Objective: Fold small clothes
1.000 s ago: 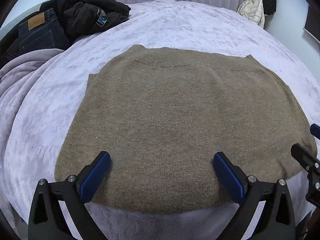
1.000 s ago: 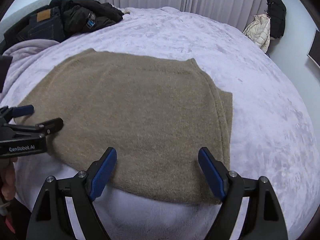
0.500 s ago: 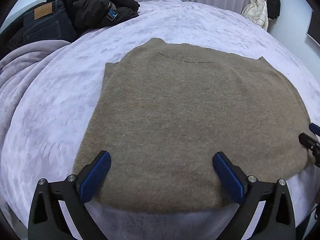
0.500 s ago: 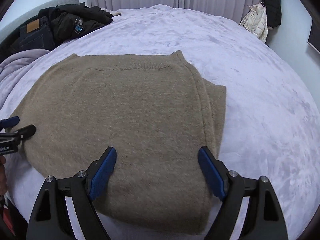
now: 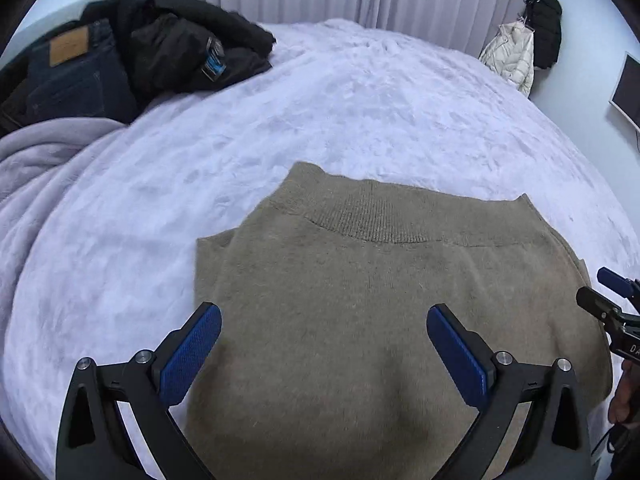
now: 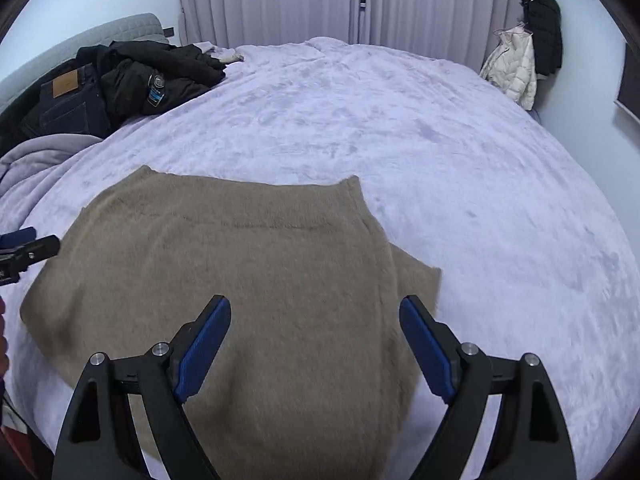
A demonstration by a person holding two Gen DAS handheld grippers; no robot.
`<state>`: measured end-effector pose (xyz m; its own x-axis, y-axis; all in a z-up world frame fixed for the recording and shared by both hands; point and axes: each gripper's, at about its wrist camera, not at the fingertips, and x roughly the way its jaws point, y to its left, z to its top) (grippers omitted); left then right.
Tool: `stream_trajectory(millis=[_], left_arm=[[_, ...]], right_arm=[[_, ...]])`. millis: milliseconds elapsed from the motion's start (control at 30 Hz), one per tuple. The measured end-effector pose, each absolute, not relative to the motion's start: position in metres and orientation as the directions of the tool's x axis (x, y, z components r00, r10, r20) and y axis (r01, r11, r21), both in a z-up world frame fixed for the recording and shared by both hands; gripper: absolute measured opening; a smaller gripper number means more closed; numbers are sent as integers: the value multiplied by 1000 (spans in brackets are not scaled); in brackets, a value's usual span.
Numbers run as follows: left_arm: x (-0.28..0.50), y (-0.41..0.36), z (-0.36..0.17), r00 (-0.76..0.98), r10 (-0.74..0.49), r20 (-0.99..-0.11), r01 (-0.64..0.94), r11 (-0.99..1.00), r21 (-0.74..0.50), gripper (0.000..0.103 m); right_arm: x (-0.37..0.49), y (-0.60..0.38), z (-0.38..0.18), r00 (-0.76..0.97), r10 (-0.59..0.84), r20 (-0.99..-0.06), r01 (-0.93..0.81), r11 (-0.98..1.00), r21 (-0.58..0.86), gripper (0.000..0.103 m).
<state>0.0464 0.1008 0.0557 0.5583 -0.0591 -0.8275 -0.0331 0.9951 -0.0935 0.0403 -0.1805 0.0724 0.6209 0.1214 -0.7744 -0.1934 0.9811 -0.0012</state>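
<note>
A tan knitted sweater (image 5: 380,300) lies flat on the pale lilac bed (image 5: 340,112), collar away from me, its sleeves folded in. It also shows in the right wrist view (image 6: 248,280), where a folded layer sticks out at its right edge. My left gripper (image 5: 324,348) is open and empty over the sweater's left half. My right gripper (image 6: 316,340) is open and empty over its right half. The right gripper also shows at the right edge of the left wrist view (image 5: 604,300). The left gripper shows at the left edge of the right wrist view (image 6: 28,248).
A pile of dark jeans (image 5: 68,76) and a black jacket (image 5: 188,56) lies at the bed's far left, above a grey blanket (image 5: 36,156). Curtains (image 6: 360,0) hang behind the bed. Coats (image 6: 528,60) hang at the far right.
Both grippers have risen and tilted up away from the sweater's near hem, so it sits lower and smaller in both views. Both stay open and the sweater has not moved.
</note>
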Motion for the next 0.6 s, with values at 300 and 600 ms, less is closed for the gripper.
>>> stream_trajectory(millis=[300,600], left_arm=[[12,181,50,560,-71,-826,-132,976,-174,103],[20,184,9,445,-393,-805,-16,895,-446,103]], right_arm=[[54,-227,40,543,-57,-838,66,997,-25,89],[21,-150,62,604,101,-790,-137,990,22,89]])
